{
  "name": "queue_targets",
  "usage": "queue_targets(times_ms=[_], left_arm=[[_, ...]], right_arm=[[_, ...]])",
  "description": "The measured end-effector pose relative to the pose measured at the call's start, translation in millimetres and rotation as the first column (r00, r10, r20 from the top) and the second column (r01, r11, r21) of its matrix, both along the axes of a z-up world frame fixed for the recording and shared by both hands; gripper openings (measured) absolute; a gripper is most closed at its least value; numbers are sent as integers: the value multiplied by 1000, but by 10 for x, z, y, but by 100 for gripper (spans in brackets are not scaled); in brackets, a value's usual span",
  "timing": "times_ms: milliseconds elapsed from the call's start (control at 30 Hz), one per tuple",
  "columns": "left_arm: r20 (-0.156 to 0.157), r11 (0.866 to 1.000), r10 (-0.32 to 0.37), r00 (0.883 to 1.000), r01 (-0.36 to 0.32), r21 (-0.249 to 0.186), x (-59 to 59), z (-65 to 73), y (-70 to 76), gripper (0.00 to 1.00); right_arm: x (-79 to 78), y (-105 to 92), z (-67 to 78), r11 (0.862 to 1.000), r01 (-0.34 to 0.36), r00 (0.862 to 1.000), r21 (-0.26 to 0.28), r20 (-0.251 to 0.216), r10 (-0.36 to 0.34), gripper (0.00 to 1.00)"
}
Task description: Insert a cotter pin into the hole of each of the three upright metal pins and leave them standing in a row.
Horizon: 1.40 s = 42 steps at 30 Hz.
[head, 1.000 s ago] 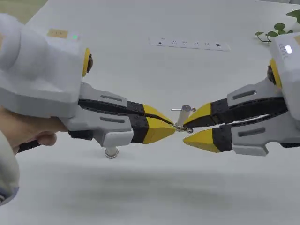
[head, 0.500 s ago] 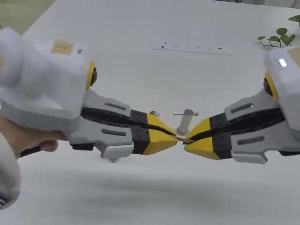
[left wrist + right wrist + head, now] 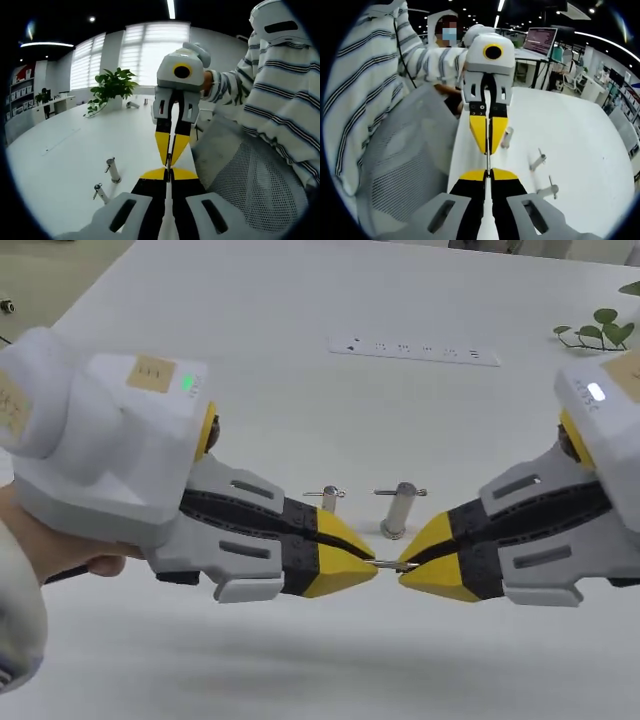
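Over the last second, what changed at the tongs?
The right tongs, open around the cotter pin a second ago, have closed on it. The left tongs stayed shut on its other end, so both now pinch it tip to tip. The upright metal pins behind stood as they were.

Left gripper (image 3: pixel 169 171) and right gripper (image 3: pixel 169 158), tip to tip, both pinch one cotter pin (image 3: pixel 169 164)

The left gripper (image 3: pixel 368 566) and right gripper (image 3: pixel 406 568) have yellow tips, black jaws, pale grey bodies. The table (image 3: pixel 300 370) is white, the metal pins (image 3: pixel 397 508) on it silver.
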State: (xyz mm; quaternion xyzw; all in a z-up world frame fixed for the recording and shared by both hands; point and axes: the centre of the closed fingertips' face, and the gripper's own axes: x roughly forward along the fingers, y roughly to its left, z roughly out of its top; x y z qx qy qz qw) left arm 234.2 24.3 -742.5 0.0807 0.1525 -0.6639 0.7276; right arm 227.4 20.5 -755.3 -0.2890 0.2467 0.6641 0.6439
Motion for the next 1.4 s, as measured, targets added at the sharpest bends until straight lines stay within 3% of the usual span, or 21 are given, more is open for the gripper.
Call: queue_targets(times_ms=[333,800,867,1200,1400], left_arm=[[8,999,-26,1000,25,32,-46,-74,7,0],[4,999,-26,1000,26,44,-67,-104,24,1],[-16,999,-18,1000,19,46,-74,-114,29,1],[-40,999,-4,999,6,48,-94,-179,48,2],[-30,998,18,999,-16,60,-67,-203,120,5]], right_arm=[[-46,4,-30,999,-21,999,-40,-29,20,5],[-48,14,-45,1000,20,998,-16,-56,-21,3],[-48,15,-53,1000,27,998,-13,-58,-28,3],[-124,52,-121,998,65,996,-9,-66,-65,3],[-117,57,-141,997,76,995,-4,-68,-77,3]])
